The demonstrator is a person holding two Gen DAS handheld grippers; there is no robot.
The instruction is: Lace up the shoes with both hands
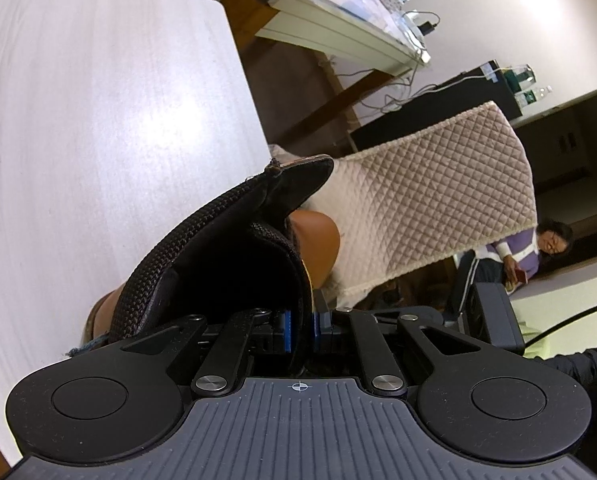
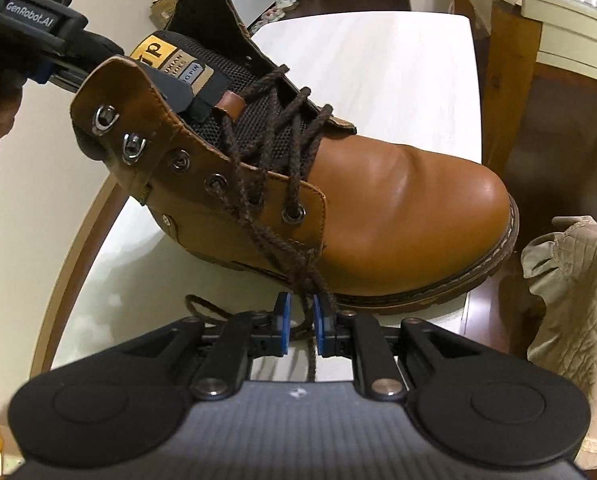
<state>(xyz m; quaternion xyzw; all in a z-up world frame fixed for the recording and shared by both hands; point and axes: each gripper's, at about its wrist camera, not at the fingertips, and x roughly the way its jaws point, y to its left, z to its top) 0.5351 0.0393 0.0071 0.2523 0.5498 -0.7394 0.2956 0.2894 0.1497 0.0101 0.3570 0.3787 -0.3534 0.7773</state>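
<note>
Tan leather boot (image 2: 378,208) on its sole on the pale round table (image 2: 398,80), toe towards the far right edge, heel end tipped up at the left. Dark brown lace (image 2: 274,128) criss-crossed through the lower eyelets, upper two metal hooks (image 2: 132,146) bare, loose ends trailing down the near side of the boot. Black mesh tongue (image 1: 202,248) pulled up and out, yellow label at its top. Left gripper (image 2: 196,98) clamped on that tongue, one finger visible inside the collar, the other side hidden; from its own camera, blue pads (image 1: 288,332) pressed close on the tongue's edge. Right gripper (image 2: 301,326) low in front of the boot's near side, jaws a little apart, a lace strand running down between the blue pads (image 2: 284,320); firm pinch or slack, cannot tell. Beyond the table, a quilted beige cover (image 1: 438,200) over a chair and a seated person (image 1: 538,248) at the far right
</note>
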